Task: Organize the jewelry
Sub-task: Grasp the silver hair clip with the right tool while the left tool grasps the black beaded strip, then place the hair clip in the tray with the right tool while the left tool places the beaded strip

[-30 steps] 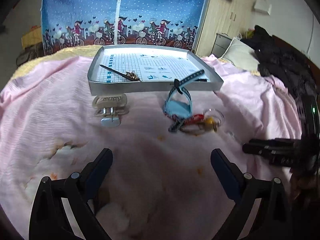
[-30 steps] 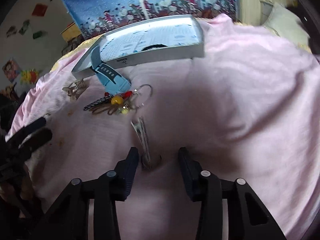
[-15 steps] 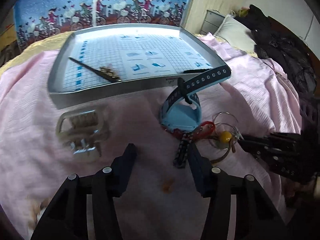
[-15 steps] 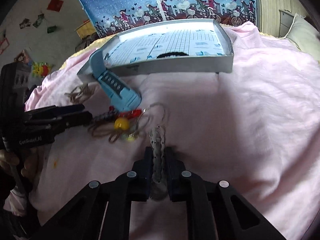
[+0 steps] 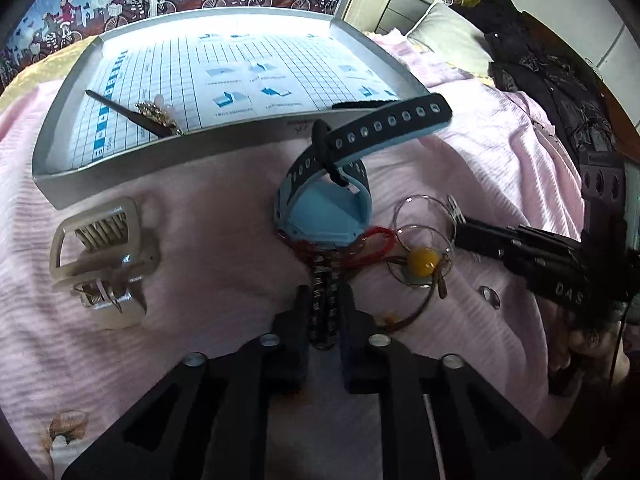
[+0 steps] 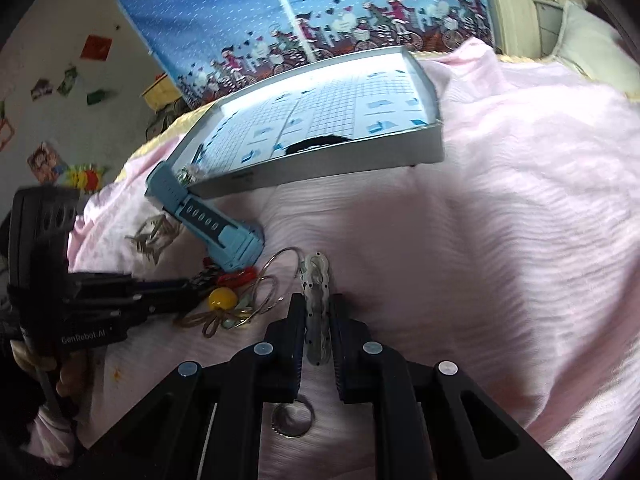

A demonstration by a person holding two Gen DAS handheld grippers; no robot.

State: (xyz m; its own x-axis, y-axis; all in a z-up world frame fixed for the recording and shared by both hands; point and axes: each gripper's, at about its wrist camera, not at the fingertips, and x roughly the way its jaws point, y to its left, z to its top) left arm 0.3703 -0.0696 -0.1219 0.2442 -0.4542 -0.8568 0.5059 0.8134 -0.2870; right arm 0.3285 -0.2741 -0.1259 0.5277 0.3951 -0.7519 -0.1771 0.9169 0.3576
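Grippers first: my left gripper (image 5: 325, 312) is clamped on a black-and-white braided band (image 5: 323, 304) lying on the pink blanket (image 5: 220, 264), and my right gripper (image 6: 317, 320) pinches a wavy silver hair clip (image 6: 316, 300). Just beyond the band I see the blue watch (image 5: 328, 208), with the yellow bead (image 5: 425, 261) and wire rings beside it and a beige claw clip (image 5: 100, 256) well off to its left. Farthest past the watch sits the grey tray (image 5: 132, 160), holding a gold hairpin (image 5: 154, 114).
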